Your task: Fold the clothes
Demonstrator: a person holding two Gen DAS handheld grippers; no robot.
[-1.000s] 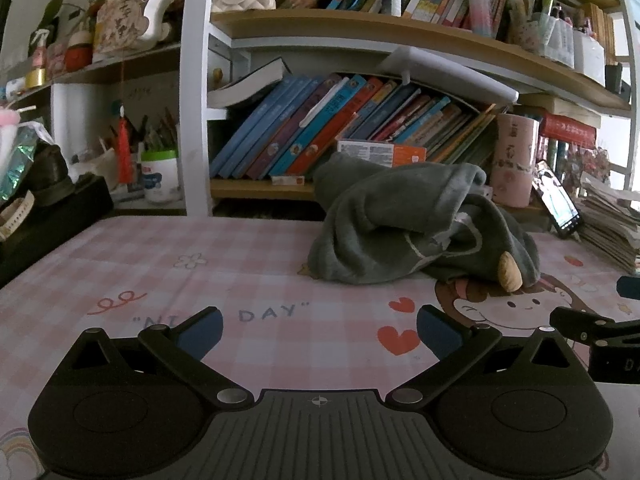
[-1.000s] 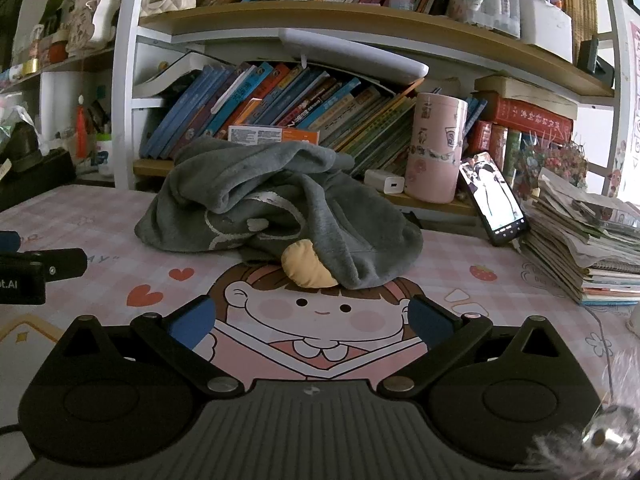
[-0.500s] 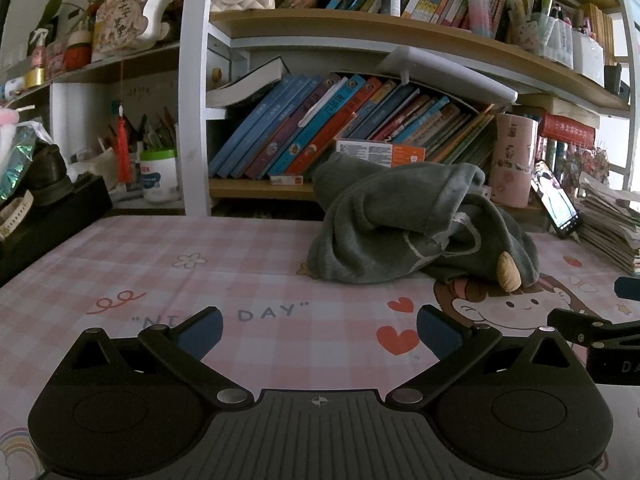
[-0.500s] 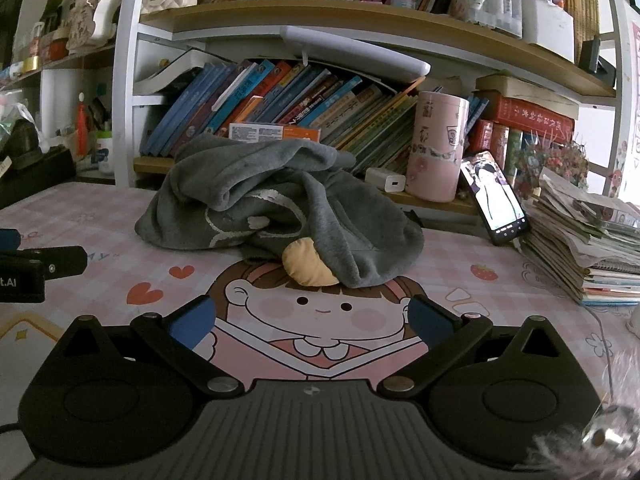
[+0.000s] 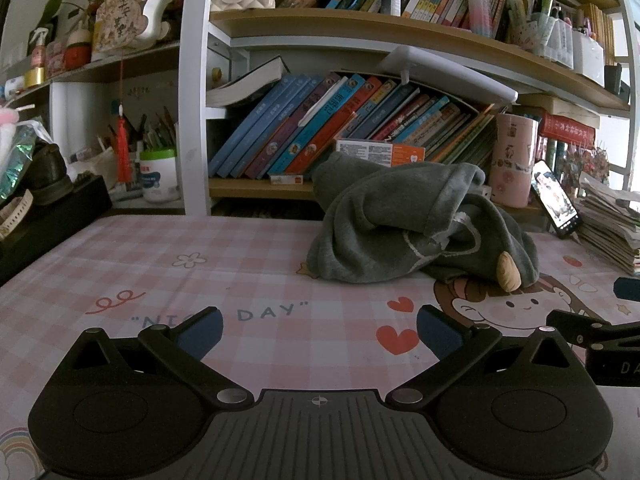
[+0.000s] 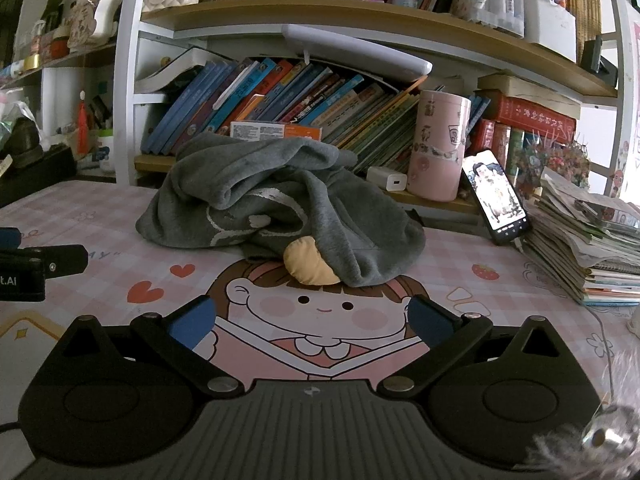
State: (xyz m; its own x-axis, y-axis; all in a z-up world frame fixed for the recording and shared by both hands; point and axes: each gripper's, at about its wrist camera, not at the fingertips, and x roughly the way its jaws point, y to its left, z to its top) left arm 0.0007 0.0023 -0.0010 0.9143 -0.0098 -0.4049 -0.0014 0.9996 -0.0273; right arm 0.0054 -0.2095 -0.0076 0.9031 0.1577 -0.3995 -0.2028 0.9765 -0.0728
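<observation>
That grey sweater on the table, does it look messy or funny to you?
Yes. The grey sweater is crumpled in a heap on the pink checked tablecloth, not laid flat, with a tan padded piece poking out underneath. Behind it, the books lean sideways on the shelf.

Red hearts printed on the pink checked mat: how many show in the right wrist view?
2: a small red heart left of the crumpled grey garment, a larger red heart below-left. More may be hidden.
</observation>
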